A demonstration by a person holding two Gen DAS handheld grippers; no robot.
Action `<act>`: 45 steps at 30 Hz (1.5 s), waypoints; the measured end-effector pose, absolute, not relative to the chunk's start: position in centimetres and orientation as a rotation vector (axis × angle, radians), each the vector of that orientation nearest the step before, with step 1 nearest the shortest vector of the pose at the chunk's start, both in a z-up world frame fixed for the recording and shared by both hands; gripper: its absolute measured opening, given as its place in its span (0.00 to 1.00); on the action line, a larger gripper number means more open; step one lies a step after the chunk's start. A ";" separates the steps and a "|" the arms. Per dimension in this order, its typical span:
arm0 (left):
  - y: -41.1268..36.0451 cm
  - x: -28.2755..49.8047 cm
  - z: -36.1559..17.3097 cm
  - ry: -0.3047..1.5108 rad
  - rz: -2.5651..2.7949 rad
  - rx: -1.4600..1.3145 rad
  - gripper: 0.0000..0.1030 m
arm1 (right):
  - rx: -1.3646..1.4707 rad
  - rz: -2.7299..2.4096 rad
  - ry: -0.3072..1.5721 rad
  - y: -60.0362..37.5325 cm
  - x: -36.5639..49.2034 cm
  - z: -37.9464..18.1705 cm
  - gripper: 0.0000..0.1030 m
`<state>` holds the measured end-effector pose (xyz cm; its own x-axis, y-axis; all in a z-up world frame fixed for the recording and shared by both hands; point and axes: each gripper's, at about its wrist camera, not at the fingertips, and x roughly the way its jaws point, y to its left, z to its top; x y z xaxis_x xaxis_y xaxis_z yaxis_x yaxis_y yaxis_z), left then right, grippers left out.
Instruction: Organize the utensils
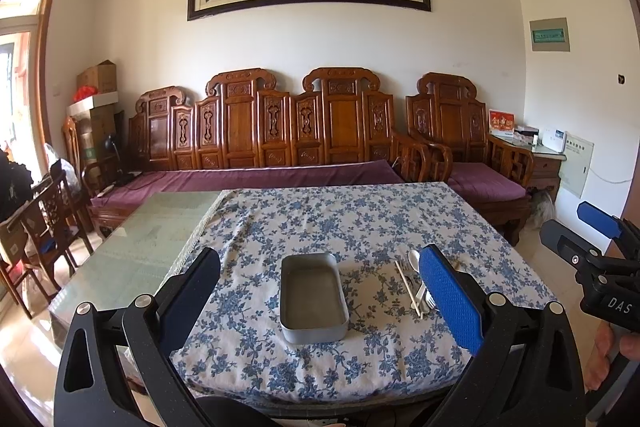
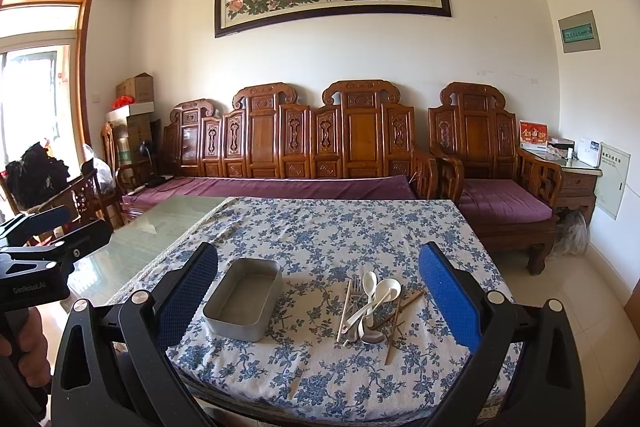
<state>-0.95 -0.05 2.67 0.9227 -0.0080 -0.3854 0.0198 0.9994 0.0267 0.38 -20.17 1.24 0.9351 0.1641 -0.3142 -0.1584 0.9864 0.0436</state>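
Note:
An empty grey metal tin (image 1: pixel 314 297) (image 2: pixel 245 299) lies on the blue-flowered tablecloth (image 1: pixel 340 219) (image 2: pixel 320 227). To its right sits a pile of utensils (image 2: pixel 370 305) (image 1: pixel 414 283): white spoons, a metal fork and spoons, and chopsticks. My left gripper (image 1: pixel 320 291) hovers open above the near table edge, the tin between its fingers in view; its right finger hides part of the pile. My right gripper (image 2: pixel 318 291) is open too, framing the tin and the pile from above the near edge. Each gripper holds nothing.
Bare glass tabletop (image 1: pixel 152 239) (image 2: pixel 160 227) lies left of the cloth. A carved wooden sofa (image 1: pixel 260 131) (image 2: pixel 300 139) with purple cushions stands behind the table, an armchair (image 2: pixel 492 167) to its right. Wooden chairs (image 1: pixel 48 219) crowd the left side. A hand (image 2: pixel 24 351) grips the left tool.

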 end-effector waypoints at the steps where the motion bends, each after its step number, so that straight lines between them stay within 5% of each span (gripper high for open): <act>1: 0.0 -0.9 2.8 0.395 -0.015 0.031 0.94 | 0.018 0.165 0.323 -20.2 0.4 1.2 0.98; 39: -1.2 1.5 -0.1 0.464 -0.073 0.051 0.94 | 0.004 0.153 0.355 -19.9 1.9 0.3 0.97; 45: -2.4 4.4 -2.5 0.537 -0.119 0.059 0.94 | -0.009 0.159 0.410 -20.7 4.5 -2.0 0.88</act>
<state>4.42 -2.36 -2.52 0.8524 -0.0975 -0.5138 0.1286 0.9914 0.0253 4.53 -20.72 -2.04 0.9048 0.1525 -0.3976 -0.1560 0.9875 0.0238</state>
